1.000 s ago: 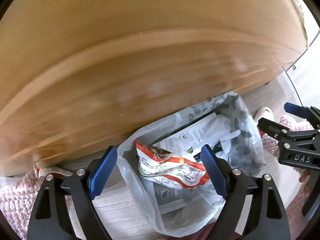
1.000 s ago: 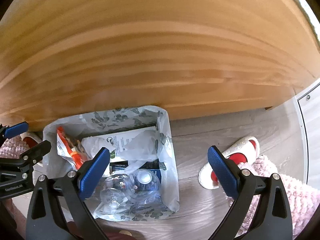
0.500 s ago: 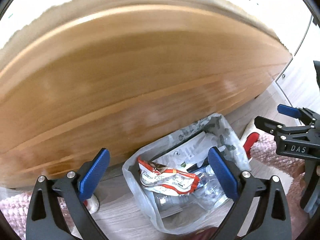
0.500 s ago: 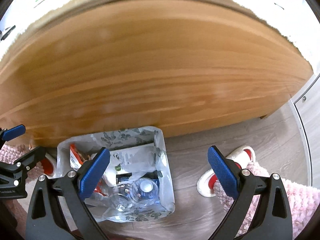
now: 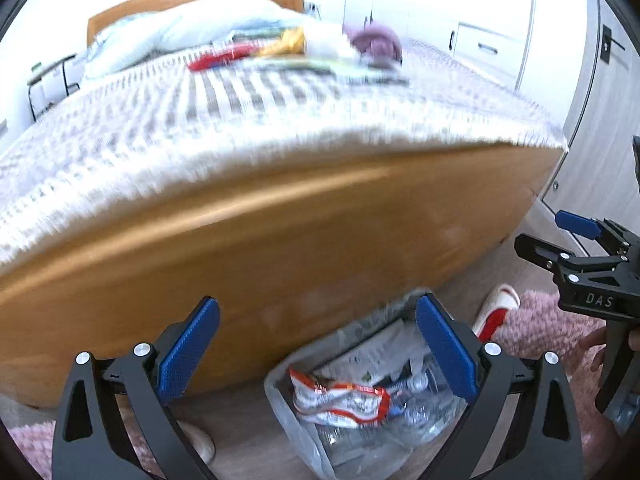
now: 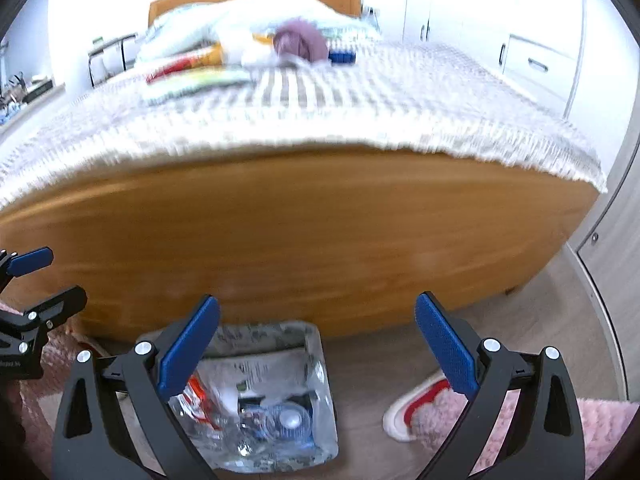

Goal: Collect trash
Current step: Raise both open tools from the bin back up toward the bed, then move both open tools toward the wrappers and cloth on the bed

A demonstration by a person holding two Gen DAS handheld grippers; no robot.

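Observation:
A bin lined with a clear bag (image 5: 372, 408) stands on the floor against the bed's wooden footboard (image 5: 280, 248). In it lie a red-and-white wrapper (image 5: 340, 400) and crushed clear bottles (image 6: 280, 420). My left gripper (image 5: 318, 350) hangs open above the bin, nothing between its blue pads. My right gripper (image 6: 318, 346) is open too and empty, up and to the right of the bin (image 6: 280, 392). Each gripper shows in the other's view: right (image 5: 540, 234), left (image 6: 52, 278). Blurred colourful wrappers (image 5: 240, 52) lie far up on the bed by a purple bundle (image 6: 300, 40).
A fringed striped blanket (image 6: 320, 112) covers the bed. White-and-red slippers (image 6: 416, 404) and a fluffy pink rug (image 5: 552, 332) lie on the wood floor to the right of the bin. White wardrobes (image 6: 532, 48) line the right wall. A small side table (image 6: 108, 56) stands at the far left.
Both grippers have risen and tilted up, so the bed top with its wrappers came into view and the bin dropped lower in frame. The left jaws stand a little wider.

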